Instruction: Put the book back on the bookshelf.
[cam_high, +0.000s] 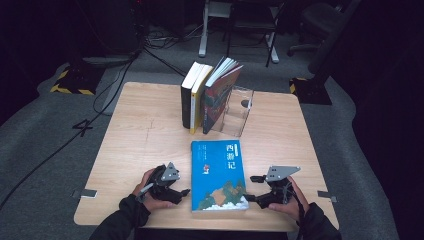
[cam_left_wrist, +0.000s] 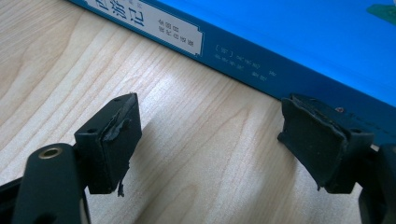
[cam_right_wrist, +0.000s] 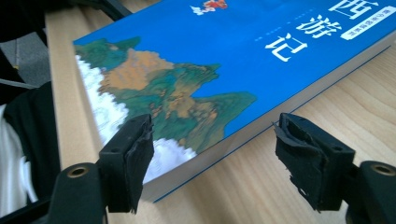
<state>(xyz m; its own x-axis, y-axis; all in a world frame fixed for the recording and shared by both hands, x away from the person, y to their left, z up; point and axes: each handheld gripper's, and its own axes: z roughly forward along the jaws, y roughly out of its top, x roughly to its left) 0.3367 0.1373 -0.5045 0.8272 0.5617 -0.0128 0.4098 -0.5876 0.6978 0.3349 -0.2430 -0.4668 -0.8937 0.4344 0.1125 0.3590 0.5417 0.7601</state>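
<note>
Centre of the high view: a blue paperback (cam_high: 219, 175) lies flat on the wooden table (cam_high: 135, 135), cover up, its bottom edge near the table's front edge. Lower left of that frame, the left gripper (cam_high: 181, 192) sits just beside the book's spine, jaws spread apart with nothing between them. In the left gripper view its 2 black pads (cam_left_wrist: 114, 140) hover over bare wood, and the blue paperback's spine (cam_left_wrist: 261, 70) runs across the upper right, close to the right-hand pad.

Lower right of the high view, the right gripper (cam_high: 251, 188) faces the book's near right corner, jaws wide apart as well. The right gripper view puts the paperback's corner (cam_right_wrist: 196, 84) just ahead of the open jaws, not clamped.

Top centre of the high view, 3 upright books (cam_high: 205, 95) lean against a clear acrylic bookend (cam_high: 239, 110); it looks see-through, and I can't tell whether anything sits inside it.
</note>
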